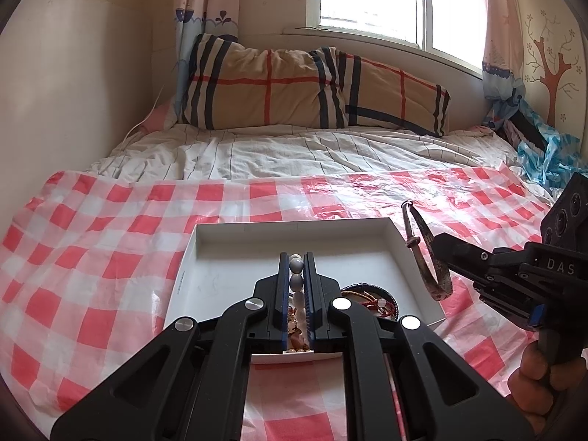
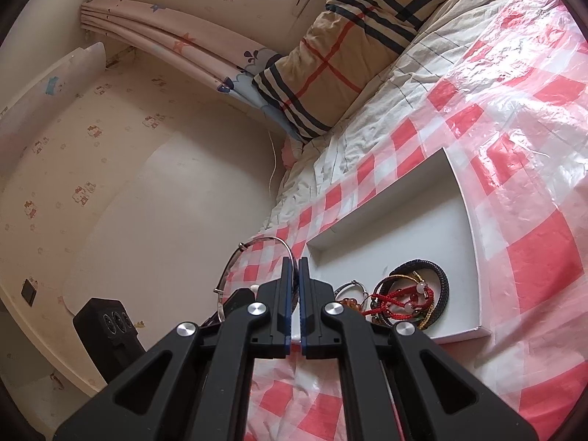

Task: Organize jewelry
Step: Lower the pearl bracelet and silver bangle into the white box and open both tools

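Holding jewelry in both grippers over a white box on a bed

Nearest, the left gripper (image 1: 296,268) has its jaws closed on a string of pale beads (image 1: 296,275) above the white box (image 1: 235,253), while the right gripper (image 2: 293,275), jaws pinched shut, grips a thin metal bangle (image 1: 428,253) just beside the box's right wall. Several bracelets, among them a black braided bracelet (image 2: 439,275) and a red cord bracelet (image 2: 395,299), already lie in a near corner; most of the box is bare. Beyond, checked plastic sheet (image 1: 110,228), then a plaid pillow (image 1: 264,88).
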Action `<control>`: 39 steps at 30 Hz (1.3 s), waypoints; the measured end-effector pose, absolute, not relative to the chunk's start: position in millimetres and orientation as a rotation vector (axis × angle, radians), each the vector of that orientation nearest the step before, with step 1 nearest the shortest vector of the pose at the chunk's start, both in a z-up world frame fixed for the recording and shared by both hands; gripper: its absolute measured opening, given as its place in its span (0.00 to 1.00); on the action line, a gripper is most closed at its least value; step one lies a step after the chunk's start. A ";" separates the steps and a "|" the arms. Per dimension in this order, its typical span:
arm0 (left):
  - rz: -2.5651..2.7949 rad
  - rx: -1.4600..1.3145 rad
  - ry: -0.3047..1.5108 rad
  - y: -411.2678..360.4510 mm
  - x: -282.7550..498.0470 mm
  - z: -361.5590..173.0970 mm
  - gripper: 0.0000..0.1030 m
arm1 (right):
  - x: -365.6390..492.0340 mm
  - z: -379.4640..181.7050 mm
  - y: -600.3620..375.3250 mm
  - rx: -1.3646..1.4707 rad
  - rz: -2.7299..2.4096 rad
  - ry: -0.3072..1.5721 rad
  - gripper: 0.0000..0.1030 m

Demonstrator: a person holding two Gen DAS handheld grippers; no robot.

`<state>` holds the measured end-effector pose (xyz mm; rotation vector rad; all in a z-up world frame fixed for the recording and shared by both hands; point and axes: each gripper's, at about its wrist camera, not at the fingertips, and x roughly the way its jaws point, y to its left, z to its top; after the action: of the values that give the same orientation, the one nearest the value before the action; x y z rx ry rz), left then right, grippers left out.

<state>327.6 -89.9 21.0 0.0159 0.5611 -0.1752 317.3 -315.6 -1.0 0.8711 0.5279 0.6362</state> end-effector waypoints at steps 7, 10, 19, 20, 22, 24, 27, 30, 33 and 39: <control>-0.175 0.014 0.561 -89.7 327.7 20.7 0.07 | 318.0 -2.4 -316.0 0.857 0.613 0.532 0.04; -0.181 0.000 0.566 -89.6 330.4 18.5 0.07 | 319.5 -3.4 -315.9 0.840 0.591 0.538 0.04; -0.168 -0.008 0.660 -87.2 357.1 -7.2 0.07 | 334.7 -17.0 -297.4 0.632 0.385 0.669 0.05; -0.153 -0.001 0.685 -86.7 360.8 -13.3 0.07 | 336.7 -21.2 -294.5 0.597 0.343 0.695 0.11; -0.130 0.002 0.714 -84.4 363.2 -20.5 0.07 | 338.3 -28.1 -295.2 0.594 0.320 0.715 0.17; -0.127 -0.001 0.713 -82.3 363.1 -20.0 0.07 | 337.6 -28.1 -300.2 0.612 0.317 0.704 0.17; -0.123 0.010 0.698 -82.1 360.5 -18.2 0.12 | 335.7 -25.7 -305.4 0.616 0.310 0.687 0.24; -0.104 0.026 0.708 -83.8 359.3 -20.4 0.35 | 336.2 -26.6 -306.1 0.620 0.310 0.698 0.30; -0.099 0.030 0.694 -86.2 353.8 -16.0 0.50 | 335.4 -24.0 -301.2 0.601 0.302 0.708 0.45; -0.098 0.106 0.651 -98.7 335.3 -5.4 0.74 | 325.7 -8.5 -292.9 0.495 0.257 0.672 0.67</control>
<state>335.3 -98.7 -5.4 0.1059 0.6510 -0.0978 325.7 -292.9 -8.5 0.4950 0.6715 0.2566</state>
